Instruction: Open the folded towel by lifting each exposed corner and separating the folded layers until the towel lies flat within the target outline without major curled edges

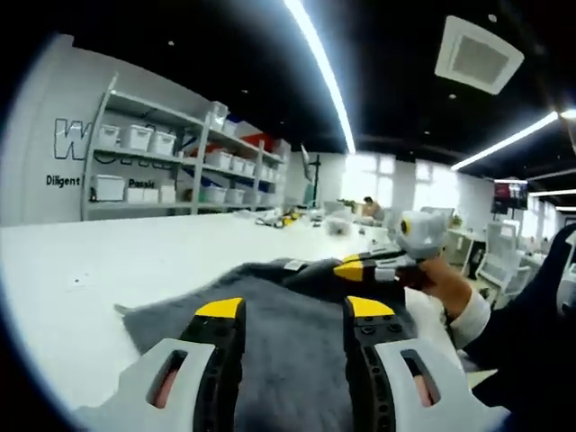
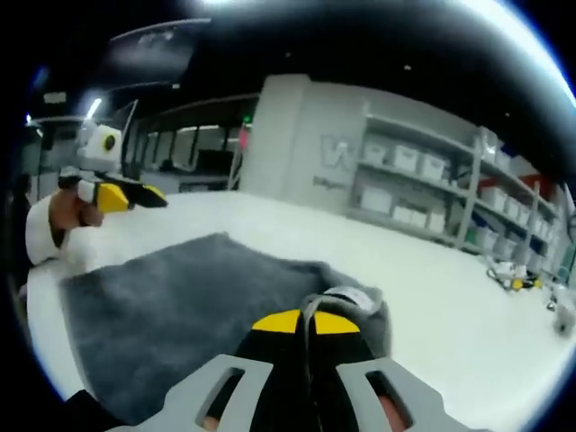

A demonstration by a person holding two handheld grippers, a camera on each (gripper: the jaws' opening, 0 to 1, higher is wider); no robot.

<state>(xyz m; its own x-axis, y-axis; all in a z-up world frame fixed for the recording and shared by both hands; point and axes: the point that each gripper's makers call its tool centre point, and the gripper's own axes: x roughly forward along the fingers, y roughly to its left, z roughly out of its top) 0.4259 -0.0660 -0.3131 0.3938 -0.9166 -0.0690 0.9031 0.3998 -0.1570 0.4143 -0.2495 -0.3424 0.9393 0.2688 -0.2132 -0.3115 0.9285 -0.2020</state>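
Observation:
A dark grey towel lies spread on the white table, with one corner raised and folded over. My left gripper hovers open over the towel's near part, nothing between its yellow-tipped jaws. My right gripper comes in from the right in a person's hand, shut on the towel's raised edge next to a white label. In the right gripper view my right gripper pinches the towel at the corner with the white label. My left gripper is held above the towel's far left side.
The white table stretches wide around the towel. Metal shelves with white bins stand along the back wall. Small items sit on the far table end. A person's sleeve is at the right.

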